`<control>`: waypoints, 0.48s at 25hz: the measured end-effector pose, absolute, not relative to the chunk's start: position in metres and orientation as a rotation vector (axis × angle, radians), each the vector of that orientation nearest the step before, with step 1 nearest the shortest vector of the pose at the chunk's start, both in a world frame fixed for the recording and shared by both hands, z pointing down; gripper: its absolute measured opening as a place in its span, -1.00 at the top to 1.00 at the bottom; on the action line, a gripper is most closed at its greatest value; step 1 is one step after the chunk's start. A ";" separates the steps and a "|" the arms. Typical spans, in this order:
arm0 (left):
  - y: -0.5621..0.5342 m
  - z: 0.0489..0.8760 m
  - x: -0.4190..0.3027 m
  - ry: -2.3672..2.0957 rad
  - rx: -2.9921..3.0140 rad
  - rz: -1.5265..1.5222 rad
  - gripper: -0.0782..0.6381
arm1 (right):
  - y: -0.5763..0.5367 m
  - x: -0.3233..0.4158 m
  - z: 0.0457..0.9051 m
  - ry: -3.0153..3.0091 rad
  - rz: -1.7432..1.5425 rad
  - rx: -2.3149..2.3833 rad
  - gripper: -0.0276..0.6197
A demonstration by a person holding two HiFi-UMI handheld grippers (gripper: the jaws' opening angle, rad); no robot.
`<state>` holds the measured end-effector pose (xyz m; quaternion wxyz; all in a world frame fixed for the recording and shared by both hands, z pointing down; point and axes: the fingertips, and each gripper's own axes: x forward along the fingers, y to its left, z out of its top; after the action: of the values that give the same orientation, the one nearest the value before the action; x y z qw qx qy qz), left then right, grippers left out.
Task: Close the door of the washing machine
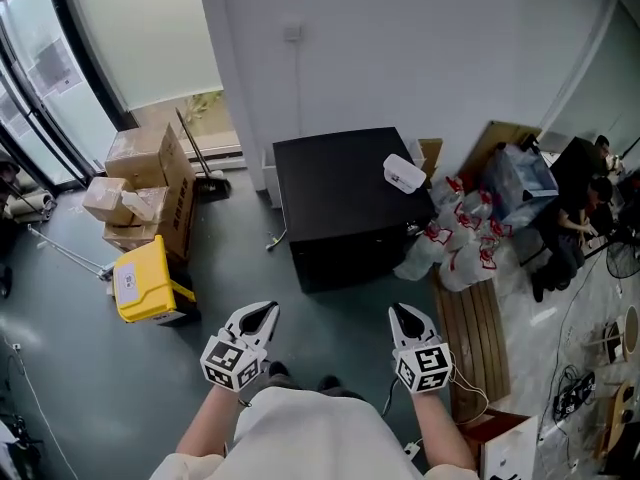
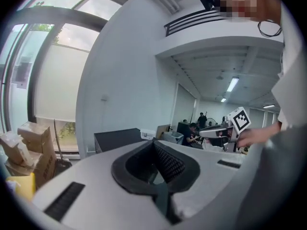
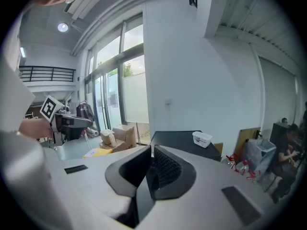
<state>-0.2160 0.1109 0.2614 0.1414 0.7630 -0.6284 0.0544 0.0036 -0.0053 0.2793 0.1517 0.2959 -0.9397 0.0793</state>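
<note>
Washing machine: taken to be the black box (image 1: 340,193) against the wall, ahead of both grippers and well apart from them; door not visible from above, front face in shadow. Left gripper (image 1: 258,318) jaws together, nothing between; right gripper (image 1: 408,318) likewise closed and empty. Judgement: door rigid, hinged, light to swing; push flat near its free edge, no grasp needed. Writing: none legible; label on yellow bin (image 1: 140,280) too small; white tub (image 1: 404,174) on top unreadable.
</note>
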 end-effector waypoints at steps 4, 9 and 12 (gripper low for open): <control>0.130 0.245 -0.229 -1.835 2.223 0.150 0.76 | 0.016 -0.001 0.263 -2.715 0.176 0.852 0.79; 0.137 0.233 -0.247 -1.838 2.257 0.159 0.76 | 0.028 -0.009 0.242 -2.747 0.150 0.914 0.79; 0.139 0.232 -0.258 -1.830 2.273 0.155 0.76 | 0.032 -0.015 0.238 -2.749 0.164 0.959 0.79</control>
<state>-0.2578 0.1388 0.2318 0.1094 0.7731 -0.6226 0.0526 -0.0148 0.0316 0.2381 0.1126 0.3268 -0.9367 0.0557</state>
